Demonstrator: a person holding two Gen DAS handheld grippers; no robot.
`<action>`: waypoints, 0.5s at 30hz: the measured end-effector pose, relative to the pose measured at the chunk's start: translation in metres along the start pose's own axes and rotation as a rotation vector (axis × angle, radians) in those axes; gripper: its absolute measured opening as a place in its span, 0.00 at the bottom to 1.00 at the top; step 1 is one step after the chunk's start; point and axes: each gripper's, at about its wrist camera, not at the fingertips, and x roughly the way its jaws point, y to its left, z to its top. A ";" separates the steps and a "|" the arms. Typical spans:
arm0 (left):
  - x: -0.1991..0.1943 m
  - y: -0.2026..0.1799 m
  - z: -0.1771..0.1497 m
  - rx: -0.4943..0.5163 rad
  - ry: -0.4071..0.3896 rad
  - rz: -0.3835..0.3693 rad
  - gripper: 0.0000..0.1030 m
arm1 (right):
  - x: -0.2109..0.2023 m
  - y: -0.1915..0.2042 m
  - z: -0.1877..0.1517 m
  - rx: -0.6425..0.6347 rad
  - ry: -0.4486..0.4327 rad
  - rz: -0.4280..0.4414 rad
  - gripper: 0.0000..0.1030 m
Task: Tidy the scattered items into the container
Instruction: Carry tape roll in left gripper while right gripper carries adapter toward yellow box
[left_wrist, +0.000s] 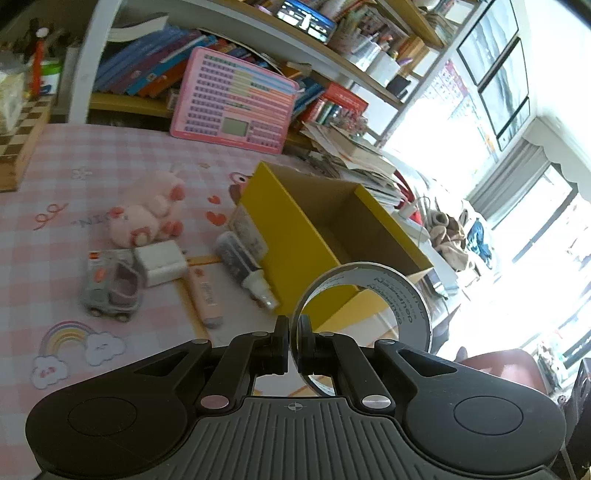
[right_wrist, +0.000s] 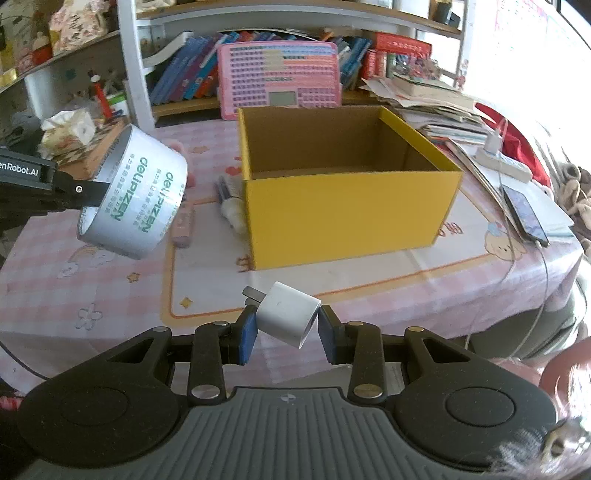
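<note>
Right wrist view: pink checked tablecloth (right_wrist: 110, 295) under cluttered bookshelves (right_wrist: 258, 22), right tool (right_wrist: 284, 325) clamped on white charger (right_wrist: 286, 314), left tool (left_wrist: 292, 332) pinching tape roll (left_wrist: 388, 295).

Overexposed window (left_wrist: 517, 221) glare, fisheye-warped edges

My right claw (right_wrist: 287, 334) pinches a white charger plug (right_wrist: 286, 315), tilted, above the near edge of the pink checked counter (right_wrist: 369, 295). Ahead stands the open yellow box (right_wrist: 347, 218), its cardboard inside bare. At the left my left claw (right_wrist: 86, 192) holds a silver tape roll (right_wrist: 133, 195) in the air.
</note>
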 end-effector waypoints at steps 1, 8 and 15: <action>0.002 -0.003 0.000 0.003 0.002 -0.003 0.03 | 0.000 -0.004 -0.001 0.004 0.002 -0.002 0.32; 0.019 -0.029 0.005 0.019 0.009 -0.012 0.03 | 0.001 -0.033 -0.003 0.027 0.011 -0.009 0.32; 0.035 -0.053 0.014 0.032 -0.003 -0.005 0.03 | 0.007 -0.063 0.003 0.034 0.012 0.001 0.32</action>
